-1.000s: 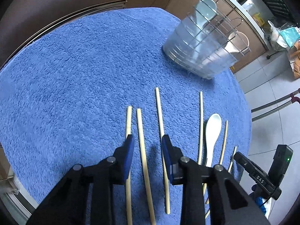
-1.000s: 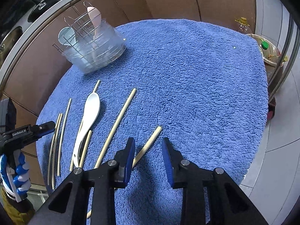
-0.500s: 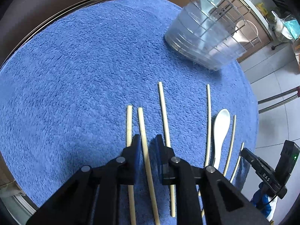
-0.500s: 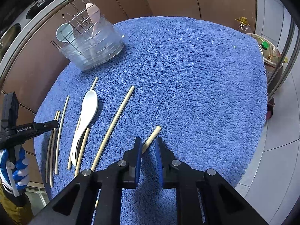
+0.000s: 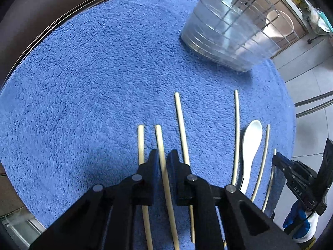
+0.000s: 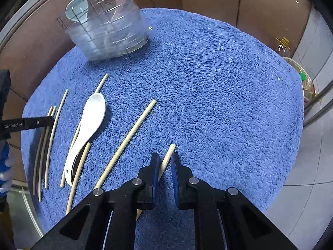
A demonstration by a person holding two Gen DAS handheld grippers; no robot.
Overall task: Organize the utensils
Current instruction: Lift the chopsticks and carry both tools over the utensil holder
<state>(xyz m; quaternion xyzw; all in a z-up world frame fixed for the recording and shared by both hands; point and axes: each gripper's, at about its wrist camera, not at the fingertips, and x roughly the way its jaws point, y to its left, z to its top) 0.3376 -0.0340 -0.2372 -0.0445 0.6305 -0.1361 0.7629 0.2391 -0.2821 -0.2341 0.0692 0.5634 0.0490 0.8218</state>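
Note:
Several pale wooden chopsticks and a white spoon [image 5: 250, 145] lie on a round blue towel [image 5: 93, 73]. My left gripper [image 5: 163, 156] is shut on one chopstick [image 5: 160, 141], with another chopstick [image 5: 141, 141] to its left and a longer one [image 5: 181, 123] to its right. My right gripper [image 6: 165, 160] is shut on a short chopstick [image 6: 167, 156]. In the right wrist view the spoon [image 6: 89, 129] and a long chopstick [image 6: 133, 133] lie to the left. A clear utensil holder [image 6: 108, 35] with a wire rack holds spoons at the back.
The holder also shows in the left wrist view [image 5: 226, 33] at the upper right. The towel's edge drops to a tiled floor [image 6: 308, 162] on the right. Bottles [image 6: 291, 56] stand on the floor beyond the table.
Both grippers have closed from open onto the chopsticks between their fingers. Both views have moved closer to the holder.

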